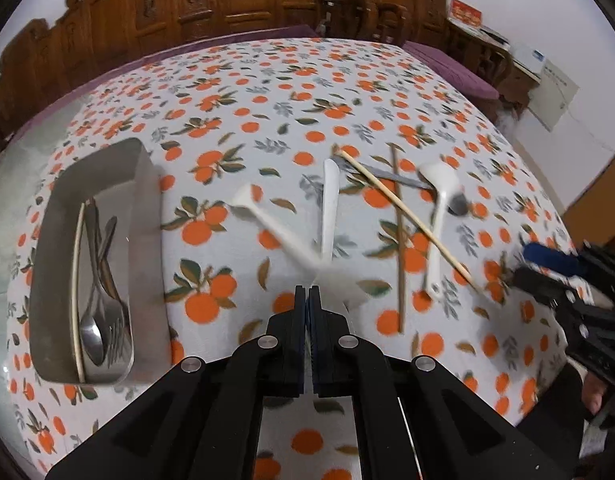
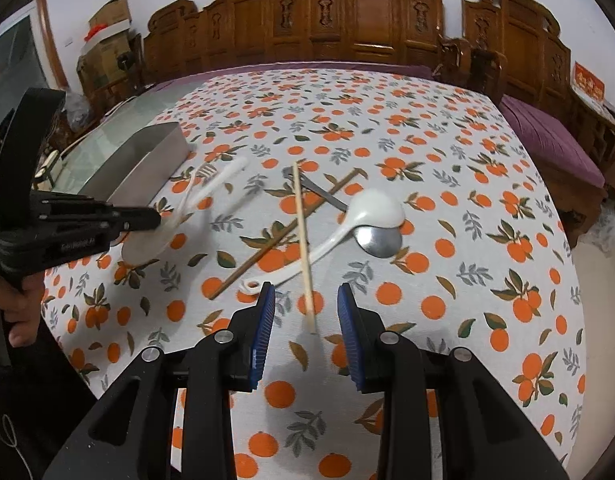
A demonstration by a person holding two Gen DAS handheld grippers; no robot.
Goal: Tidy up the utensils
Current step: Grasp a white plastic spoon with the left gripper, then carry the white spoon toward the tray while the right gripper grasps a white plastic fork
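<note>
My left gripper (image 1: 307, 294) is shut at the bowl end of a white ceramic spoon (image 1: 327, 208), lifted off the orange-print cloth and blurred. A second white spoon's handle (image 1: 267, 226) fans out from the same spot; whether both are pinched I cannot tell. The right wrist view shows that left gripper (image 2: 149, 218) beside the steel tray (image 2: 147, 160). My right gripper (image 2: 306, 308) is open, with the near end of a light chopstick (image 2: 301, 236) lying between its fingers, untouched. A third white spoon (image 2: 371, 208) rests on a metal spoon (image 2: 377, 240), crossed by a dark chopstick (image 2: 287, 232).
The steel tray (image 1: 147, 220) at the left holds metal spoons and forks (image 1: 103, 320) and a light chopstick (image 1: 77, 280). A fork head (image 2: 205, 169) lies by the tray. Carved wooden chairs (image 2: 347, 20) and a purple cushion (image 2: 547, 136) ring the table. A hand (image 2: 19, 304) holds the left gripper.
</note>
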